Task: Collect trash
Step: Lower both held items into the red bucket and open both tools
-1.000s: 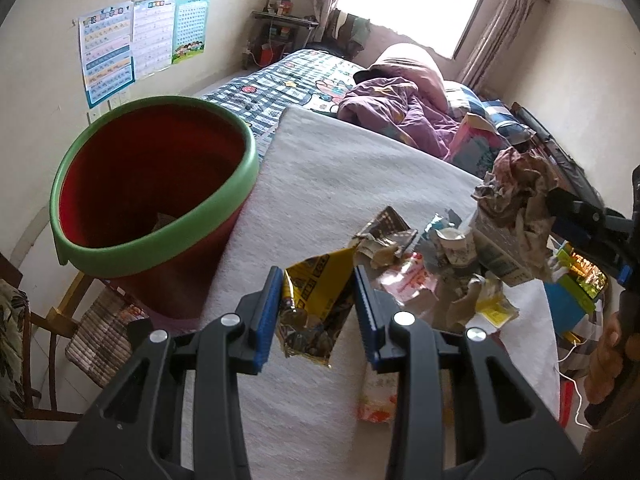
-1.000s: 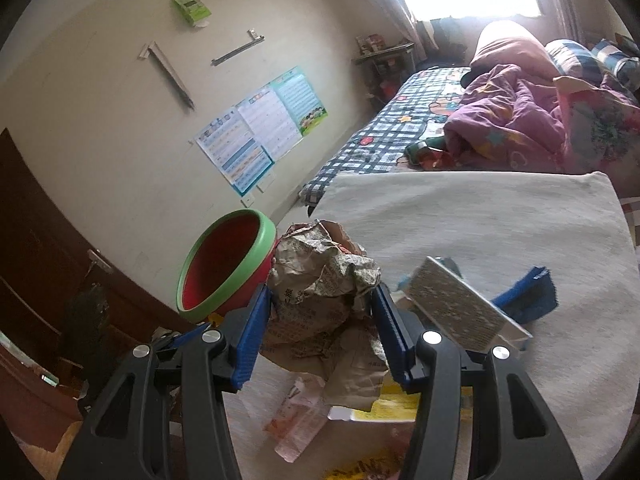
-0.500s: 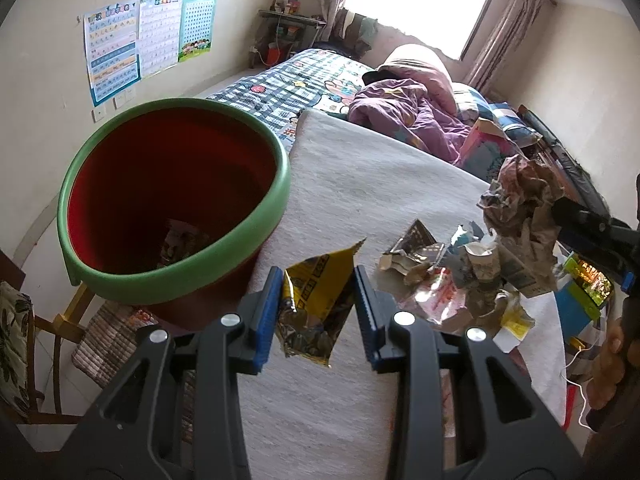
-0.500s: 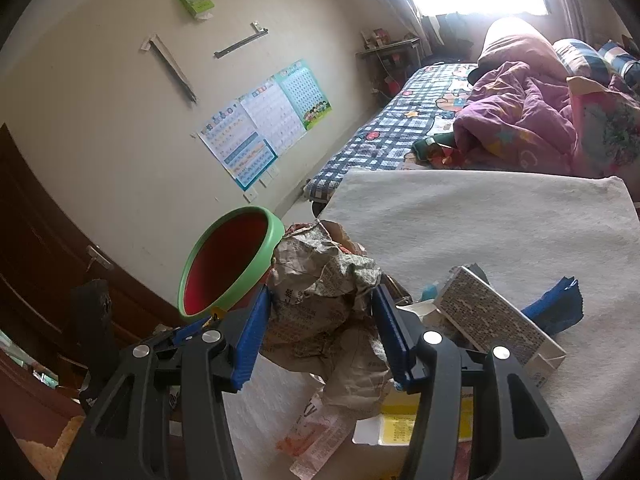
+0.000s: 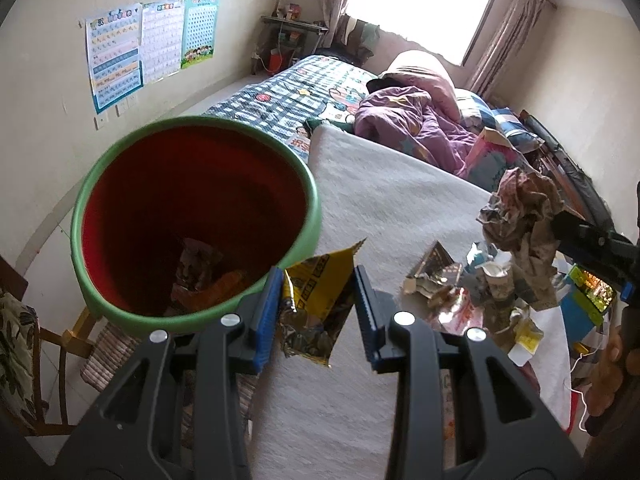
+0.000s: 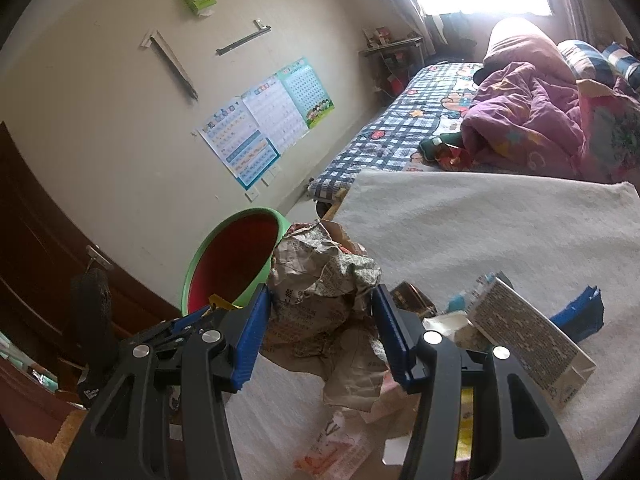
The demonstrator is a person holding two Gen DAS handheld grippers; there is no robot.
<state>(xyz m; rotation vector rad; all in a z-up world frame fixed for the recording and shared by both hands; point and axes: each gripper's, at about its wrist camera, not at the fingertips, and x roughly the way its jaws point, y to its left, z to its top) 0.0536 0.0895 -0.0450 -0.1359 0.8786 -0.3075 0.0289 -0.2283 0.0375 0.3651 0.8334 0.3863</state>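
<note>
Left gripper (image 5: 316, 312): blue-padded jaws clamped on a yellow snack wrapper (image 5: 316, 304), which hangs between them, torn top corner poking above the pads, crumpled dark end below. The wrapper is held at the near edge of the red bin (image 5: 196, 216) with the green rim, just beside the rim, not inside. Some scraps lie at the bin's bottom.

Right gripper (image 6: 322, 332): jaws closed on a crumpled newspaper wad (image 6: 320, 292); the paper bulges above and trails below the pads. The bin sits beyond it, to its left.

Farther out on the white towel-covered table (image 5: 400, 196): loose litter pile (image 5: 460, 296), a printed carton (image 6: 528, 340), a blue scrap (image 6: 580, 314). Beyond, a bed with a purple quilt (image 6: 528, 120).
</note>
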